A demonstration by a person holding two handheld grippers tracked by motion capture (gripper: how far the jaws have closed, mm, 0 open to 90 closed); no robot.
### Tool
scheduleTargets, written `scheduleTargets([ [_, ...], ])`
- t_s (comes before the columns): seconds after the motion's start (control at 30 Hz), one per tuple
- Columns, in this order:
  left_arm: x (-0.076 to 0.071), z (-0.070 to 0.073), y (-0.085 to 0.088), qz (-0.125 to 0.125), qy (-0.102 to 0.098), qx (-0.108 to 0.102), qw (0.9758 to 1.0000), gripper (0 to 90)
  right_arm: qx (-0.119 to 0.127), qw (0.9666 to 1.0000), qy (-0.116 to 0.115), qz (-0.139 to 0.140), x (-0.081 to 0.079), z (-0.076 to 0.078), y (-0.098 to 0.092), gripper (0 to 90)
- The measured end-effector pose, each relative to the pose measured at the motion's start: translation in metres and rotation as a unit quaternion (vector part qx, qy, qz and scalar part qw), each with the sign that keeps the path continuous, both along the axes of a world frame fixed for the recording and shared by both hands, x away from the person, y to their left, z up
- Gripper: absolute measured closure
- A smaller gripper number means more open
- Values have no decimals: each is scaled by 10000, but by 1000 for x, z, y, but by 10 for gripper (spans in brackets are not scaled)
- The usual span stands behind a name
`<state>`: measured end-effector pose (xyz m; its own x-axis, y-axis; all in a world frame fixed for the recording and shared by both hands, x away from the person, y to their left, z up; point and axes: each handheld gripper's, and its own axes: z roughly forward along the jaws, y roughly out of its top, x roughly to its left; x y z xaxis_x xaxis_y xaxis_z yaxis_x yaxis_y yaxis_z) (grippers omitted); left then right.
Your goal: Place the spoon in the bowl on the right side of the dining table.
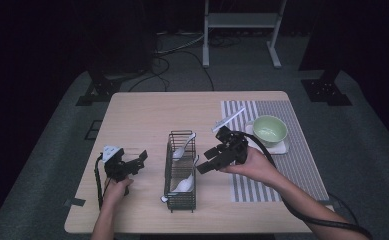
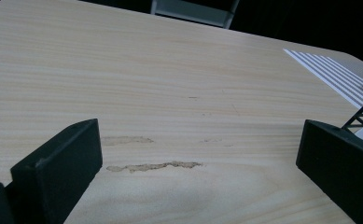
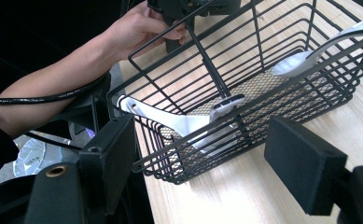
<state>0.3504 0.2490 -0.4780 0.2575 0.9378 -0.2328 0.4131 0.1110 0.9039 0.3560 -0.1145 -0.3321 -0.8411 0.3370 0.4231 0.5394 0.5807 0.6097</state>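
A black wire basket (image 1: 173, 172) stands lengthwise at the table's middle. White spoons lie in it: one (image 1: 182, 150) in the far half, others (image 1: 184, 185) in the near half. In the right gripper view the basket (image 3: 244, 100) is just beyond the open jaws, with a white spoon (image 3: 179, 122) at its near end and another (image 3: 310, 56) farther along. My right gripper (image 1: 205, 161) (image 3: 202, 163) is open beside the basket's right wall and holds nothing. My left gripper (image 1: 138, 162) (image 2: 198, 154) is open over bare wood left of the basket.
A striped placemat (image 1: 302, 165) covers the table's right side. On it a green bowl (image 1: 269, 130) rests on a white coaster, with a white utensil (image 1: 228, 120) lying behind my right gripper. The other hand (image 3: 142, 23) is beyond the basket in the right gripper view.
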Motion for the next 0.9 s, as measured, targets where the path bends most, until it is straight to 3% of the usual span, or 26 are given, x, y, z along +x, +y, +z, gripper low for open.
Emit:
scheduleTargets([
  [0.4, 0, 0, 0, -2, -6, -25, 10000, 0, -285, 9995, -106, 44, 6, 0, 16, 255],
  [0.5, 0, 0, 0, -11, -8, -18, 10000, 0, -356, 9993, -71, 25, 9, -1, 19, 338],
  [0.8, 0, 0, 0, -20, -11, 1, 10000, 0, -376, 9992, -121, -6, 11, 0, 21, 476],
  [0.9, 0, 0, 0, -18, -6, -5, 10000, 0, -344, 9993, -110, 26, 13, -1, 22, 571],
])
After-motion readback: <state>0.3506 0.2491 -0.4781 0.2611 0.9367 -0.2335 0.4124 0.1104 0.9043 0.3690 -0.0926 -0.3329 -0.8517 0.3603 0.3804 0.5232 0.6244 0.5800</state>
